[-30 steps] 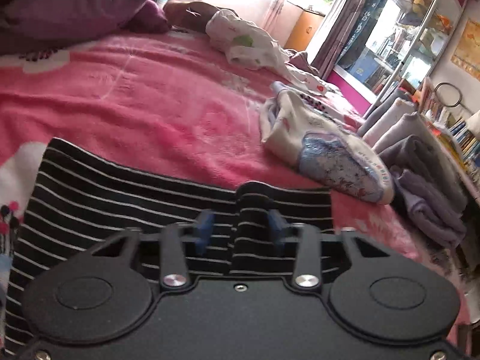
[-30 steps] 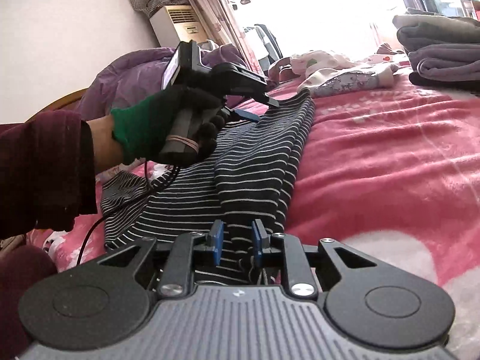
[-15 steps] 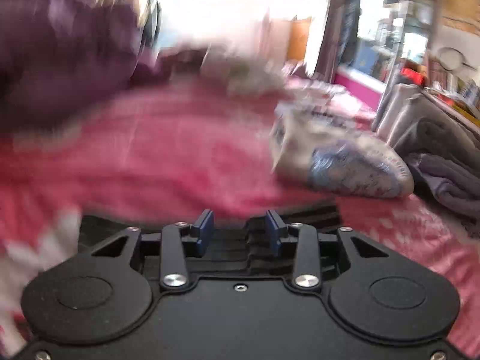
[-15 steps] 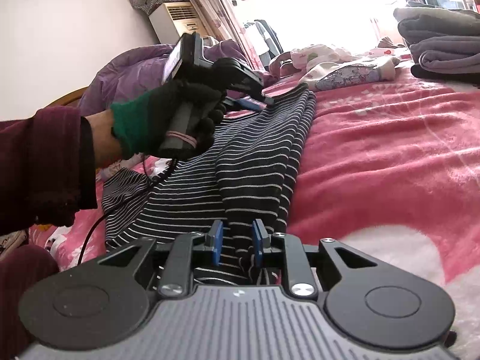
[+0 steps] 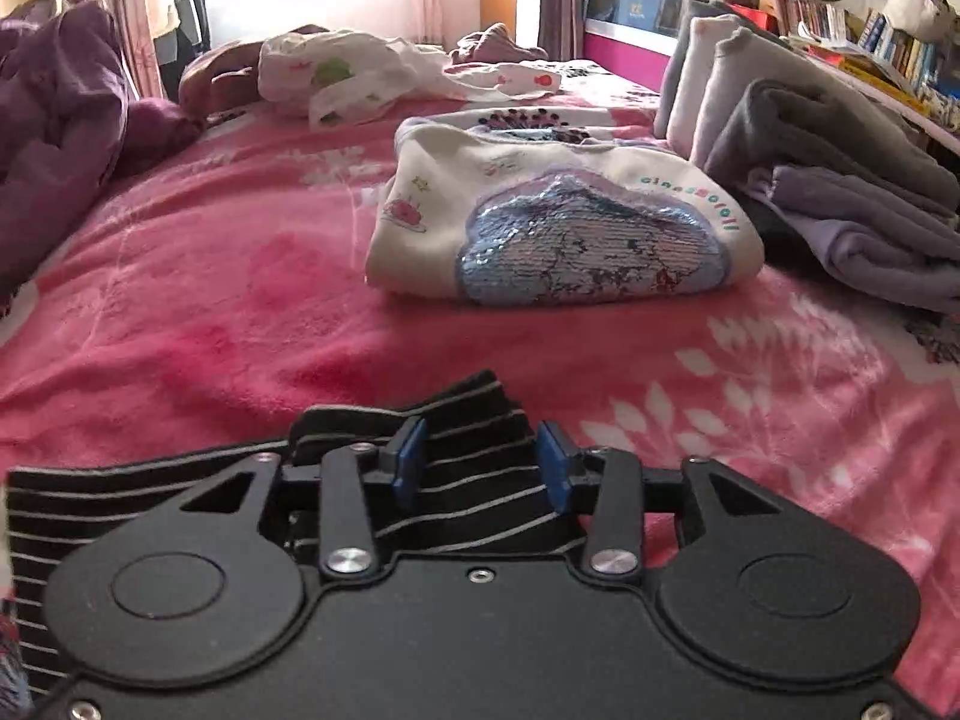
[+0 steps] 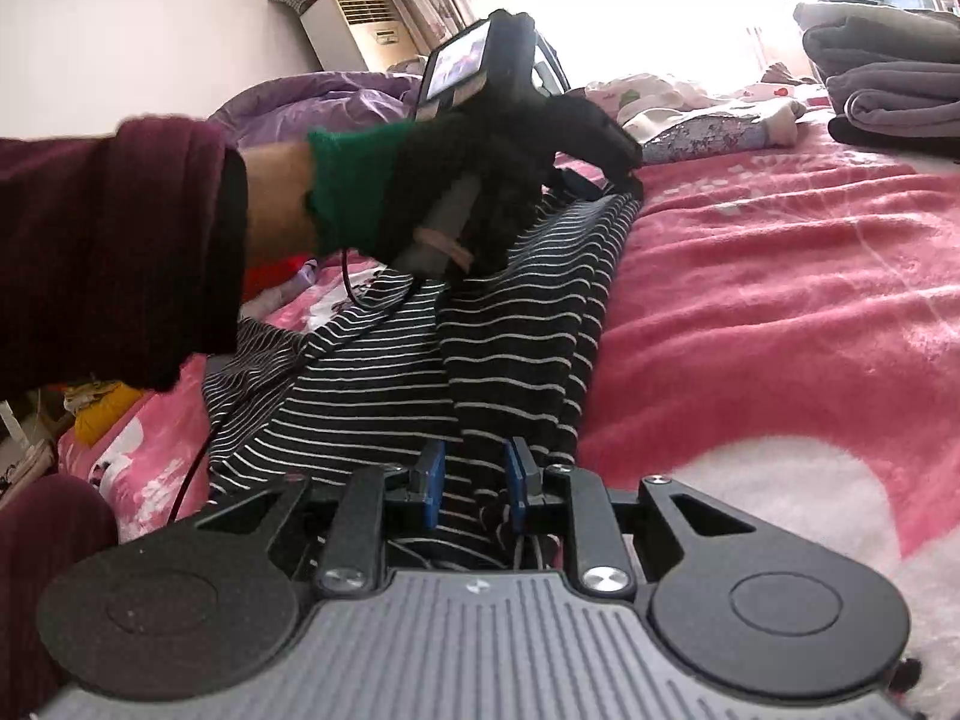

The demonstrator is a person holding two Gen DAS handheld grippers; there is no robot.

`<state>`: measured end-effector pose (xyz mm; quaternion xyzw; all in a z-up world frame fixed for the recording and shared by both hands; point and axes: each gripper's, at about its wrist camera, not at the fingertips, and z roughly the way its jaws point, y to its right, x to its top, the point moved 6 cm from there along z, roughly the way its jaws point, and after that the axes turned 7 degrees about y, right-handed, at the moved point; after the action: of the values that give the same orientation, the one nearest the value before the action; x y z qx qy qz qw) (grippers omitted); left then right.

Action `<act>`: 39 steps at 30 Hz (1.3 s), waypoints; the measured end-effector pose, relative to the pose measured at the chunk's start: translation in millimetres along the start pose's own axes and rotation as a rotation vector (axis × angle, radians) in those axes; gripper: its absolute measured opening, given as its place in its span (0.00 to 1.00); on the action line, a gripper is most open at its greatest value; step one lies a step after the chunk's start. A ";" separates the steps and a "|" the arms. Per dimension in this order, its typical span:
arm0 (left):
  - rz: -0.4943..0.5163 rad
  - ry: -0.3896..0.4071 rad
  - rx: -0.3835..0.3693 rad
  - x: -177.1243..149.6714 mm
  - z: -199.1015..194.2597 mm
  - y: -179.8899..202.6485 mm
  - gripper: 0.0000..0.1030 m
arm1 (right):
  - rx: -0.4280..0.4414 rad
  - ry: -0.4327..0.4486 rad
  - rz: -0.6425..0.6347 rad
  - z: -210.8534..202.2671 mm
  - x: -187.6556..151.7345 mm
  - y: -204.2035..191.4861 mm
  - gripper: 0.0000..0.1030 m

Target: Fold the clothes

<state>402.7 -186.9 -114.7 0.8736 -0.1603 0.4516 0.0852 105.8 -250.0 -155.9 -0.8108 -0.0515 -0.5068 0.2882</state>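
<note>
black striped garment (image 6: 516,330) is pinched by the right hand-held gripper (image 6: 474,477), likely anchoring the fold; beside the garment's far corner, the left hand-held gripper (image 5: 480,459) is opening, fabric between unpressed.

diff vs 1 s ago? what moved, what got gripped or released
The left gripper let go of the striped garment: its jaws are opening, fabric lying loose between them, and it swung toward the sequin sweater. The right gripper stayed put, clamped on the garment's near end.
</note>
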 end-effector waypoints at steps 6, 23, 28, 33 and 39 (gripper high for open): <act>-0.215 0.071 -0.081 1.3 -69.8 -34.0 0.66 | -0.016 0.000 -0.015 -0.7 0.3 -3.1 0.23; -0.728 0.132 -0.086 -143.9 -257.3 -143.1 0.86 | -0.040 0.161 0.161 -54.4 14.4 -13.1 0.41; -0.841 0.151 -0.049 -188.5 -290.1 -166.1 0.86 | -0.093 0.183 0.275 -64.3 13.1 0.1 0.45; -0.859 0.184 0.035 -213.0 -313.7 -195.0 0.86 | -0.119 0.178 0.366 -69.7 8.3 6.1 0.53; -0.976 0.180 0.044 -241.4 -310.0 -228.0 0.86 | -0.091 0.171 0.376 -63.7 13.9 -6.7 0.54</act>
<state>117.4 166.2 -133.7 0.8057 0.2851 0.4360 0.2818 59.5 -280.4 -120.9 -0.7724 0.1483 -0.5127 0.3444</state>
